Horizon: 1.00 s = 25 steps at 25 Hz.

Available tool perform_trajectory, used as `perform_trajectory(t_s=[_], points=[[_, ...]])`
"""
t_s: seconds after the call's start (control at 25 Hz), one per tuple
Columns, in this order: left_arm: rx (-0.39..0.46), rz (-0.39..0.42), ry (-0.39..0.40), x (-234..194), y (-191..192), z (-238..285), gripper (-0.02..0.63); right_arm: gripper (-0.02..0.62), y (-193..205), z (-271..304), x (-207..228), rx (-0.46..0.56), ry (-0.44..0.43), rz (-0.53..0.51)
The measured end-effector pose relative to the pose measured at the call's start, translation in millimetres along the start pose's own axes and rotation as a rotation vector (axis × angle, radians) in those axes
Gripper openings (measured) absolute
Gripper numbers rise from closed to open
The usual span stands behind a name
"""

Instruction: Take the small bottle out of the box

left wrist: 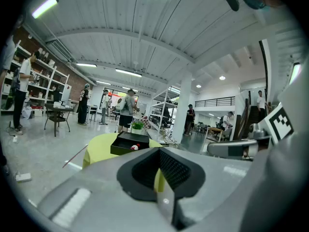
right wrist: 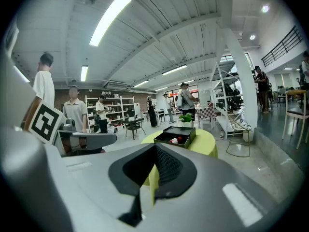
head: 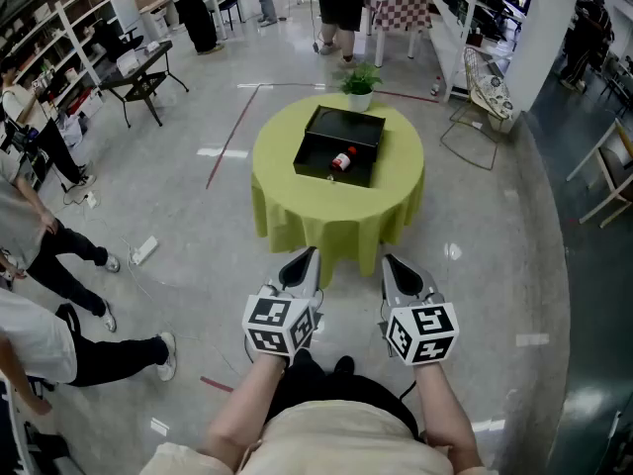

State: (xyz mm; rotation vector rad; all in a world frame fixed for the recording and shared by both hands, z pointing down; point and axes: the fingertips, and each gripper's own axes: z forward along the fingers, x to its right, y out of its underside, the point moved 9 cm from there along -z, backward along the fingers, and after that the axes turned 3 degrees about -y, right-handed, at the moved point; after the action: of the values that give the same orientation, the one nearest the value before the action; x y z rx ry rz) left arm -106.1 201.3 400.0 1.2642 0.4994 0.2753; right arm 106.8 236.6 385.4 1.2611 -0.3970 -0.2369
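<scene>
Left claw (head: 302,263) and right claw (head: 398,271) are hovering empty, jaws together, well apart from the small white red-capped bottle (head: 342,160) lying in the open black box (head: 341,127) on the round green-clothed worktop (head: 297,211); probably light, stiff, slippery, so pinching across its body is looking safest

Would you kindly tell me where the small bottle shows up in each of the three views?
Head view: bottle upper centre, inside the black box.
Left gripper view: bottle left of centre, middle height.
Right gripper view: bottle right of centre.
Shared landmark: potted plant behind the box.
</scene>
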Motion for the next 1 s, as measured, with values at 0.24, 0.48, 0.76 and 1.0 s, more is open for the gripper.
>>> perform_trajectory(t_s=[0.24,0.48,0.76,1.0], points=[[0.001,-0.003,-0.002,6,3,2,0.002,0.0,2,-4,4,0.011,-0.01,0.01],[0.013,-0.003,0.004,10,-3,3,0.002,0.002,1,-7,6,0.011,-0.018,0.029],[-0.007,-0.012,-0.023,5,1,17,0.002,0.002,9,-1,18,-0.007,-0.003,0.073],[-0.024,-0.018,-0.035,-2,-3,38,0.002,0.002,6,9,32,-0.013,0.013,0.084]])
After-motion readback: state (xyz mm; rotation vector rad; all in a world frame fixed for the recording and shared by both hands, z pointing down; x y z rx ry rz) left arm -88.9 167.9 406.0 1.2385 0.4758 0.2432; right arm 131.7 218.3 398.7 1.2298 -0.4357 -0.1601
